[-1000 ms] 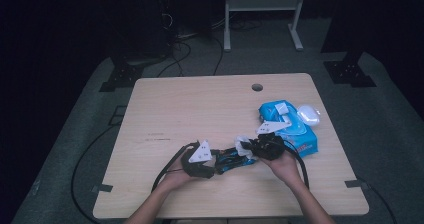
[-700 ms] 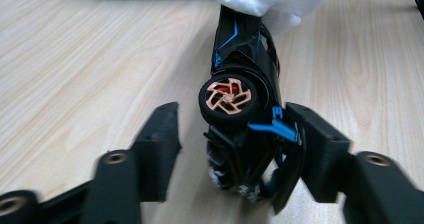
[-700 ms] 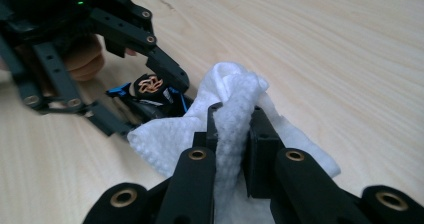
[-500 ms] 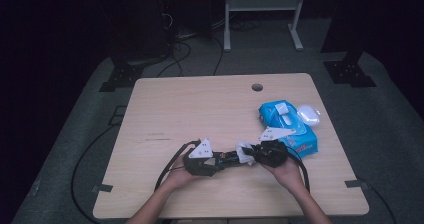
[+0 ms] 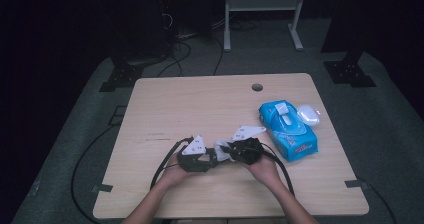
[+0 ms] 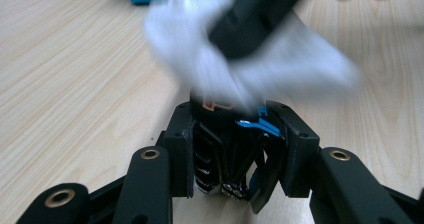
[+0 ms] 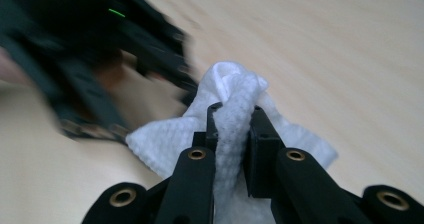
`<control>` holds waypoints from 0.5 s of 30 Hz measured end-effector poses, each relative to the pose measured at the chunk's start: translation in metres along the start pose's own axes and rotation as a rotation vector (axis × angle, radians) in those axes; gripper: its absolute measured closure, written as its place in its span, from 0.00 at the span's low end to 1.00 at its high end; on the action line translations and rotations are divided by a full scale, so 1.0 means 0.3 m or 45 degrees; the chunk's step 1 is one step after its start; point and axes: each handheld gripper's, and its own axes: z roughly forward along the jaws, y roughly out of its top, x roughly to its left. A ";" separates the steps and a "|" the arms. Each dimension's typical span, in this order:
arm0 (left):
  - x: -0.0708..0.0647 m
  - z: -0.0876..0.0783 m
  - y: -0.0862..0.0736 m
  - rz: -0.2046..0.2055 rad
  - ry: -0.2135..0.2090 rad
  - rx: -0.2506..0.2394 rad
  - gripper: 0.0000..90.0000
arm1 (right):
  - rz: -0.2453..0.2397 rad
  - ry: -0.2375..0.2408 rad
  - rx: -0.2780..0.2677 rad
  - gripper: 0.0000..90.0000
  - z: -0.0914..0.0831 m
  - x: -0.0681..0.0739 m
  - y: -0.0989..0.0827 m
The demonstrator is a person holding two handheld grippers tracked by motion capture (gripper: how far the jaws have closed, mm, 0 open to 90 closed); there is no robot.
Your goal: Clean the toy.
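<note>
Wipe: one, pinched by right gripper; left gripper clamps one dark object.

Table left+far open; wipes pack blocks right.

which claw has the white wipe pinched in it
The right claw: the white wipe is bunched between its jaws. The left claw instead grips a small dark object.

Black tongs with brass-ringed pivots, grey triangular top plates.
</note>
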 end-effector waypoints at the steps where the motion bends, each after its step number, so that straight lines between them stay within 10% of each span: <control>1: 0.001 0.000 -0.001 -0.008 -0.003 -0.003 0.65 | 0.012 -0.022 -0.001 0.92 -0.008 -0.012 -0.008; 4: 0.000 0.006 -0.001 -0.014 -0.010 -0.011 0.65 | 0.097 -0.026 -0.025 0.92 -0.027 -0.037 -0.034; 8: 0.000 0.012 -0.002 -0.024 -0.015 -0.014 0.65 | 0.057 0.096 -0.069 0.91 0.007 0.026 -0.023; 13: -0.004 0.007 -0.002 -0.021 -0.009 -0.008 0.65 | -0.031 0.013 -0.046 0.91 -0.003 0.019 -0.021; 15: -0.004 0.009 -0.003 -0.030 -0.009 -0.012 0.65 | 0.082 -0.007 -0.058 0.91 -0.023 -0.033 -0.043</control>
